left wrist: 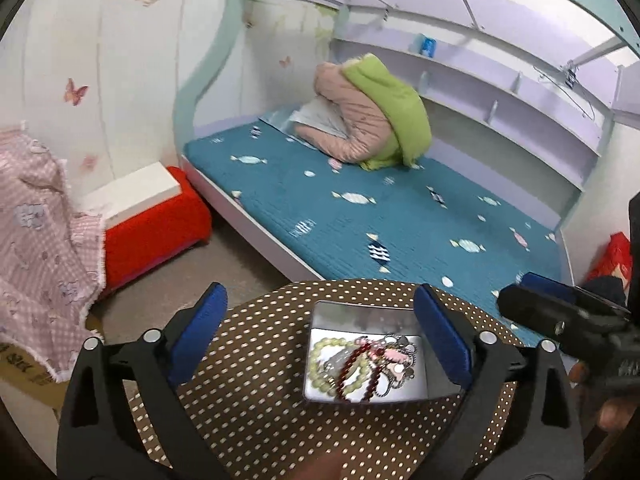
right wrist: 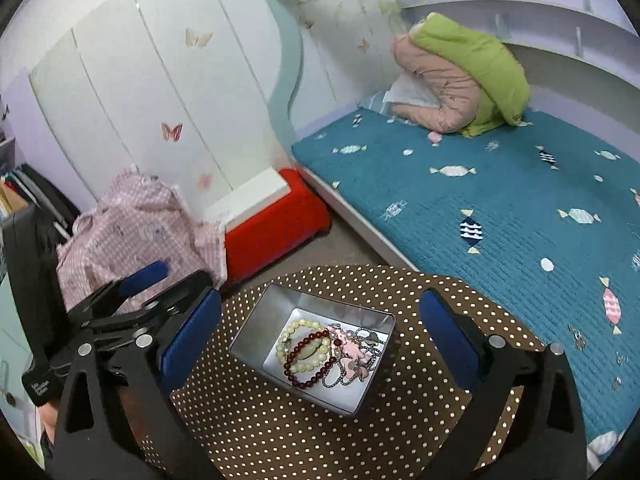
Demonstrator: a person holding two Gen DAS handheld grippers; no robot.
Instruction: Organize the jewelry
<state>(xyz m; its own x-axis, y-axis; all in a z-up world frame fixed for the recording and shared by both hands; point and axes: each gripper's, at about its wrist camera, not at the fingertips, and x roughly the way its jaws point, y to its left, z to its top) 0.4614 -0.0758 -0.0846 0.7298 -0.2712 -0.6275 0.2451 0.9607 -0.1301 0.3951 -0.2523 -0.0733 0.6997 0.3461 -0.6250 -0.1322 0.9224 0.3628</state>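
At the far left, the right wrist view alone shows a dark bookshelf corner [right wrist: 24, 196], and beside it the pink checked cloth [right wrist: 136, 228] and the red box with white lid [right wrist: 272, 216]; both views show these two. The left hand-held gripper [left wrist: 320, 332] is spread wide and holds nothing, and its blue pads [left wrist: 202, 324] stand on either side of the metal tin [left wrist: 366, 356]. The right hand-held gripper [right wrist: 320, 336] is also spread wide and empty above the same tin [right wrist: 256, 336]. The tin sits on the round polka-dot desk [left wrist: 256, 400], near its middle. Inside lies the jewelry: a pale green bead bracelet [right wrist: 298, 346], a dark red bead bracelet [right wrist: 310, 358], pink charms [right wrist: 352, 350] and silver chains [right wrist: 368, 338], all tangled together and touching. Behind the desk is the bed with teal candy-print cover [left wrist: 360, 208]; the shelf above it with a blue object [left wrist: 427, 45] is clearer in the left wrist view.
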